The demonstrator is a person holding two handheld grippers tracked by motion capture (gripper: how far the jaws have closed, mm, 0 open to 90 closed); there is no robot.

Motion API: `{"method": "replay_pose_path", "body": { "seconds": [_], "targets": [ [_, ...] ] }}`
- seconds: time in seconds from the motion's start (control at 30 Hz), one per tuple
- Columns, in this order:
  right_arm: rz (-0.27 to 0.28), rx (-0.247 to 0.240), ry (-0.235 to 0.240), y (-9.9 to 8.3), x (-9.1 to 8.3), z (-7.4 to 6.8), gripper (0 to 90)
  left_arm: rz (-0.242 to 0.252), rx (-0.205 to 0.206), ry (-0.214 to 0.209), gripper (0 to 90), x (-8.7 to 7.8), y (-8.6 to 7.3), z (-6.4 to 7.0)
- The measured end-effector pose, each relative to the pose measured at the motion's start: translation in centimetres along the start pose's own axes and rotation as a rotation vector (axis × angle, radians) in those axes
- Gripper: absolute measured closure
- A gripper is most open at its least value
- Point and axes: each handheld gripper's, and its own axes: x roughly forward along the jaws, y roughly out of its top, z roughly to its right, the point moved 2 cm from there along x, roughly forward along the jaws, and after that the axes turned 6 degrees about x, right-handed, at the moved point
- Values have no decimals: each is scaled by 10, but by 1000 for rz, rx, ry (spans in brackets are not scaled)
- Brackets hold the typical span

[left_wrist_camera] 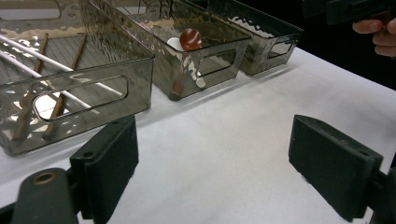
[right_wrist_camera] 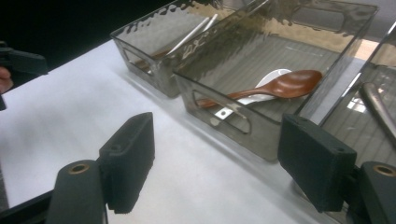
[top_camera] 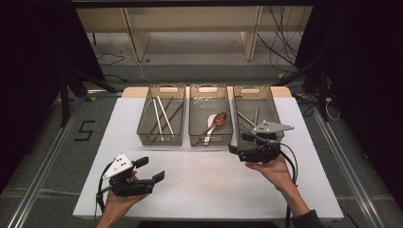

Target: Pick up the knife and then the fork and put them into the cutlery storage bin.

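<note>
On the white table top (top_camera: 199,185), the left gripper (top_camera: 153,169) hangs low over bare surface near the front left, its two black jaws spread wide with nothing between them; in the left gripper view the same jaws frame only white table, touching nothing. The right gripper (top_camera: 234,150) sits further forward and to the right, just in front of the row of bins, and its jaws are likewise wide apart and empty; in the right gripper view (right_wrist_camera: 215,158) they open toward the near wall of the middle bin without touching it. Three smoky grey translucent plastic bins stand side by side at the far edge of the table. The left bin (top_camera: 160,140) holds white and brown chopsticks (top_camera: 161,116) lying lengthwise. The middle bin (top_camera: 210,141) holds a reddish-brown wooden spoon (top_camera: 217,119) lying on top of a white spoon (top_camera: 209,128), its bowl toward the far end and its handle pointing at the near wall; this is the thing nearest the right gripper's open jaws. The right bin (top_camera: 271,102) holds metal cutlery (top_camera: 245,118), partly hidden by the right gripper's grey three-cornered plate, so its kind cannot be told.
</note>
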Motion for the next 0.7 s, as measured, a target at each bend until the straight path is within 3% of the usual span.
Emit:
{"method": "replay_pose_path", "body": {
  "seconds": [0.2, 0.7],
  "targets": [
    [29, -6, 19, -7, -4, -7, 280, -5, -3, -3, 153, 1, 0, 0],
    [50, 9, 15, -39, -15, -11, 254, -5, -16, -12, 153, 1, -1, 0]
  ]
}}
